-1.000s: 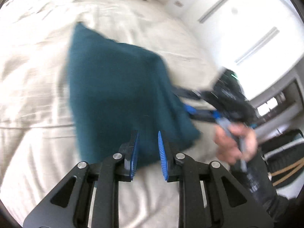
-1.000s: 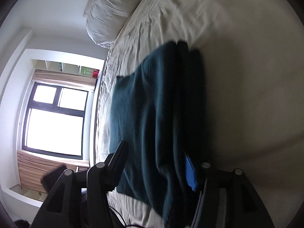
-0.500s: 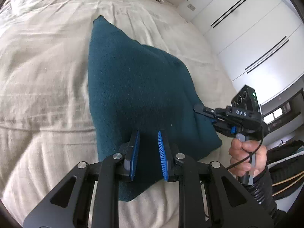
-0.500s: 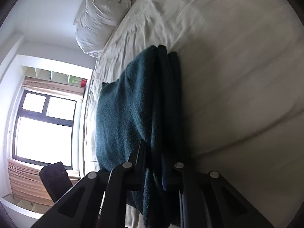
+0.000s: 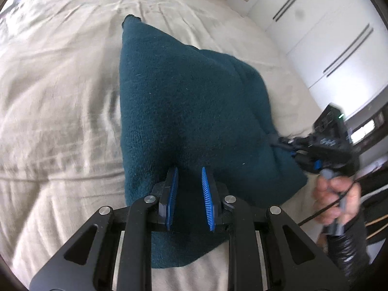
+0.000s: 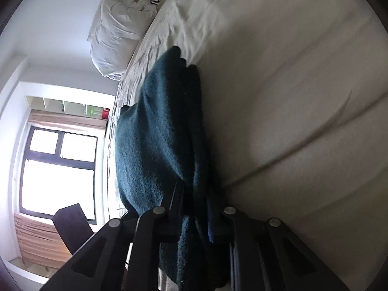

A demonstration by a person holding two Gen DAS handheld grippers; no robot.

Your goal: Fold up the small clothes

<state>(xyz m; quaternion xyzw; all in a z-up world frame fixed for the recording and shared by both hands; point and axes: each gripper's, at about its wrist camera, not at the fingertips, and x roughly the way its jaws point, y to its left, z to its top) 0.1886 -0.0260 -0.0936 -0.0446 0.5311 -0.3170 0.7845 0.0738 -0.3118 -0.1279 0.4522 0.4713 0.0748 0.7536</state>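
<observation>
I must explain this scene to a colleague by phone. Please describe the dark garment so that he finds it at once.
Start from the wide bed with cream sheets. In its middle lies a folded teal knitted garment, the only dark, fuzzy thing on the pale bedding; the white pillow lies far off at the head.

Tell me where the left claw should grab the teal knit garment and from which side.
Grip the near hem of the teal knit garment, coming from the bed's near edge: that thick folded edge lies right under the left claw. The right claw already pinches the right edge.
</observation>
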